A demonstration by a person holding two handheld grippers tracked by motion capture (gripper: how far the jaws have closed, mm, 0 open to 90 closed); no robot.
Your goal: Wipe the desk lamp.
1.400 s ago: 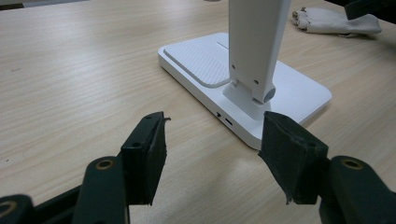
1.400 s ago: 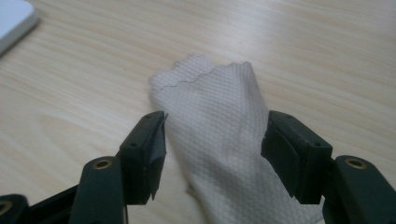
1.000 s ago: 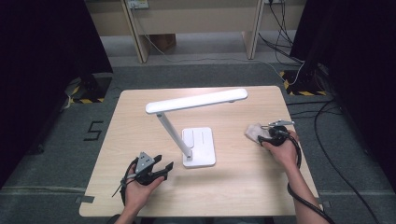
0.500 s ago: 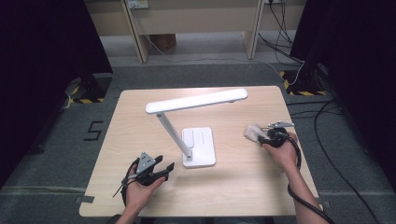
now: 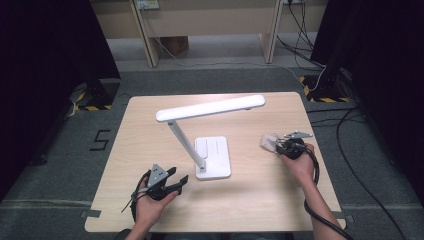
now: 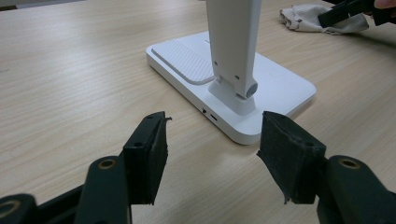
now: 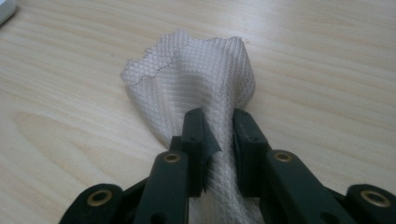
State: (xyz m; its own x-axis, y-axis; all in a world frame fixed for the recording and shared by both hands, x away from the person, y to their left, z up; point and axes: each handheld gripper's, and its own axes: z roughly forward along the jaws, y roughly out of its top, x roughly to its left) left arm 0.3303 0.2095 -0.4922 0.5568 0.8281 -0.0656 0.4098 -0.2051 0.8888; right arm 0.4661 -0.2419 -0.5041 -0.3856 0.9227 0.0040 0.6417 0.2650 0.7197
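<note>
Near the worktop's right edge, my right gripper has just been closing and now pinches the mesh cloth (its weave is clear only in the right gripper view). My left gripper gapes, released, before the lamp.

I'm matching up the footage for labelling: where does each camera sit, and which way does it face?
High view: above the near table edge, facing forward and down; both forearms, left gripper, right gripper.
Left gripper view: behind its open jaws, facing the lamp base.
Right gripper view: behind jaws pinching the cloth.
Shared: all three show the cloth on the table.
</note>
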